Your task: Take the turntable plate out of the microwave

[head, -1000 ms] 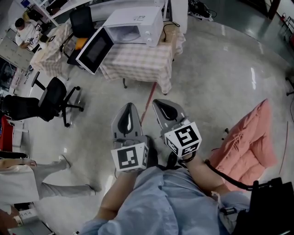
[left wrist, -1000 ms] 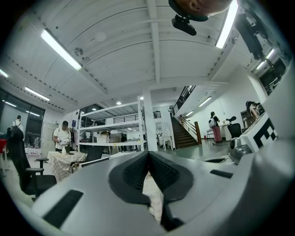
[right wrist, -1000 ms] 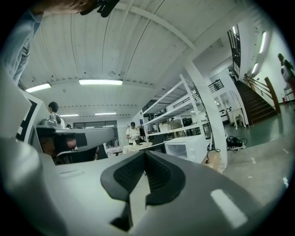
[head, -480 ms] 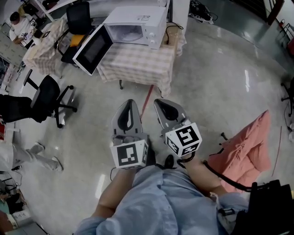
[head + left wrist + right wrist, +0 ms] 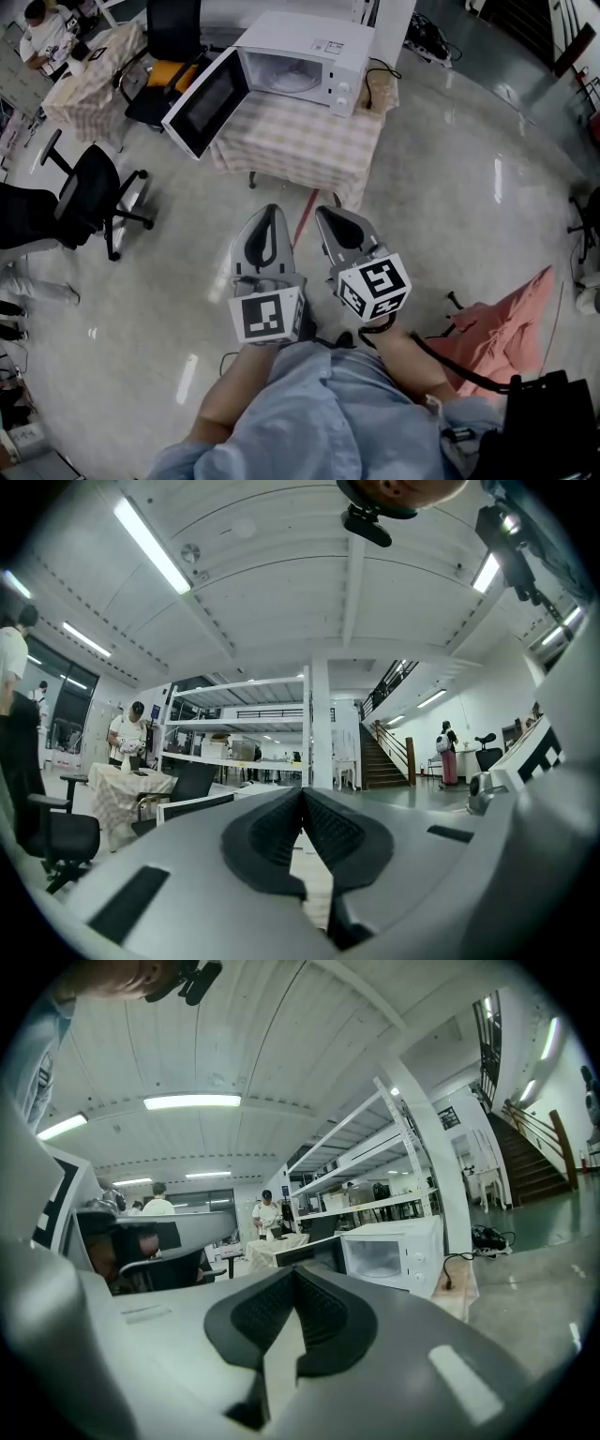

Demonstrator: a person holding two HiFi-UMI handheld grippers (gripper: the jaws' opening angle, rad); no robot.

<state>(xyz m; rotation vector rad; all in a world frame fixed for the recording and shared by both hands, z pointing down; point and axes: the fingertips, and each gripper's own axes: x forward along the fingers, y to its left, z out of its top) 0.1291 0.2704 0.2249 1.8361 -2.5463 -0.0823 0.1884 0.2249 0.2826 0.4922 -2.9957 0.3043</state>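
Counting grippers: two, the left gripper (image 5: 267, 223) and the right gripper (image 5: 334, 223), side by side above the floor, both pointing toward the table (image 5: 309, 155).
Left jaws: closed, the pads meet at the tip and nothing is between them.
Right jaws: closed in the same way, also holding nothing.
Microwave: one (image 5: 314, 42), white, on the checked table, its door (image 5: 208, 103) swung open to the left.
Plate: one (image 5: 289, 81), pale and round, lying inside the microwave, well apart from both grippers.
Tables: two; the second table (image 5: 89, 84) stands further left, also under a checked cloth.
Chairs: two black ones, one chair (image 5: 89, 183) on the floor at the left, the other chair (image 5: 173, 23) behind the door.
Head view only: a pink cloth (image 5: 502, 328) on the floor at the right, a red stick (image 5: 305, 214) under the table.
Right gripper view only: the microwave's front seen level, with the plate inside the open cavity.
Left gripper view only: a staircase (image 5: 384, 761), shelves (image 5: 234, 747) and a person with a backpack (image 5: 447, 752); the jaws hide most of the microwave.
Change since a second ago: the table and microwave are lower and larger in the head view, nearer to the grippers; the pink cloth has slid toward the lower right corner; the walking person (image 5: 28, 281) at the left is almost out of view; both jaws are shut as before.
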